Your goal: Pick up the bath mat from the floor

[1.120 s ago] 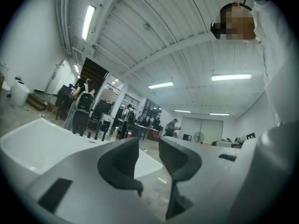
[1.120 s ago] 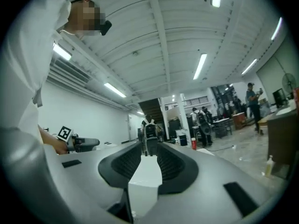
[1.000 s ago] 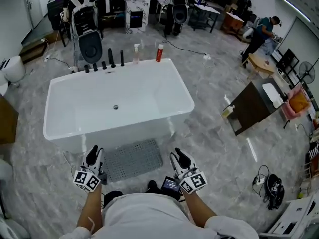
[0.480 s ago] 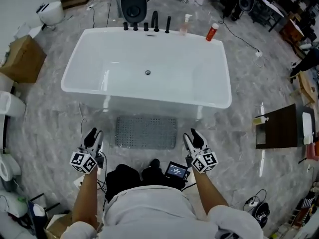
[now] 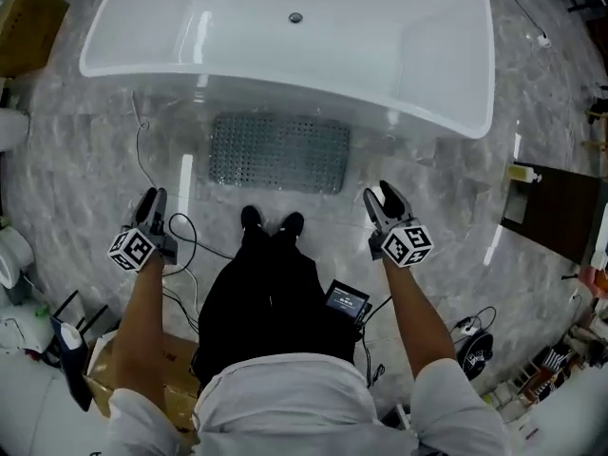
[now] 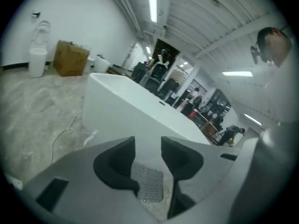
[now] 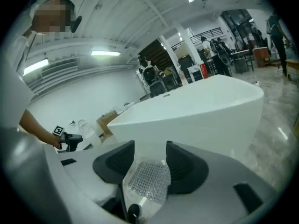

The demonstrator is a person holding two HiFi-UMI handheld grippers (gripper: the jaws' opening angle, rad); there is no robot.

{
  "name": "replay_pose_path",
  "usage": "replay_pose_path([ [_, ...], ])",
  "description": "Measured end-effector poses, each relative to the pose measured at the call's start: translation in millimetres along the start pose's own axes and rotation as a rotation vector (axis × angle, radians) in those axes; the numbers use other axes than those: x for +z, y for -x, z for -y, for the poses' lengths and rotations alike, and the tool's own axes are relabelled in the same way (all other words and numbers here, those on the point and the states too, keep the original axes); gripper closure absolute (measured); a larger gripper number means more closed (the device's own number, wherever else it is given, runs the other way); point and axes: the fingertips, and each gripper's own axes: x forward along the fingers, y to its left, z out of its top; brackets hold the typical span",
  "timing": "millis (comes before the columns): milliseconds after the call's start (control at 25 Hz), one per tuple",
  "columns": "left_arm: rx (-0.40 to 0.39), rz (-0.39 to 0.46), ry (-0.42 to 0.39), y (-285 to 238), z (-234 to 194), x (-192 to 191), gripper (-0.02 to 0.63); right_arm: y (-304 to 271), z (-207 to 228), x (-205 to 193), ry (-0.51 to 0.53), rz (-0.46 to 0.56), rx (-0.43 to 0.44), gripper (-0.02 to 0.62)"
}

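Observation:
The grey perforated bath mat (image 5: 278,152) lies flat on the marble floor against the white bathtub (image 5: 285,69), just ahead of the person's black shoes (image 5: 269,223). My left gripper (image 5: 152,199) hangs left of the mat and short of it, well above the floor. The right gripper (image 5: 384,198) hangs right of it at the same distance. Both sets of jaws are opening with nothing between them. In the left gripper view the mat (image 6: 148,183) shows far off through the gap of that gripper (image 6: 148,148). The right gripper (image 7: 150,155) frames the mat (image 7: 149,178) too.
Cables (image 5: 179,236) trail on the floor by the left gripper. A cardboard box (image 5: 24,17) stands at the far left and a dark cabinet (image 5: 560,212) at the right. A small screen (image 5: 347,301) hangs at the person's waist. The tub's side (image 7: 201,115) rises close behind the mat.
The view has tipped down and closer: tub and mat slid toward the top of the frame. Both grippers have spread further apart, and their jaws stand wider.

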Motion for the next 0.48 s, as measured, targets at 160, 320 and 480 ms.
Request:
replay_pose_path([
  [160,0.136,0.008,0.142,-29.0,-71.7,-52.1,0.436,-24.3,43.6,-57.5,0.003,-0.131,0.003,0.383],
  [320,0.15,-0.178,0.089,-58.7,-117.3,-121.6,0.426,-41.4,89.4,-122.6,-0.119,-0.184,-0.076,0.383],
  [480,0.098,-0.293,0.082,-85.6,-145.1,-177.7,0.411,-57.2,141.8,-195.8,-0.203,-0.239,-0.196,0.385],
])
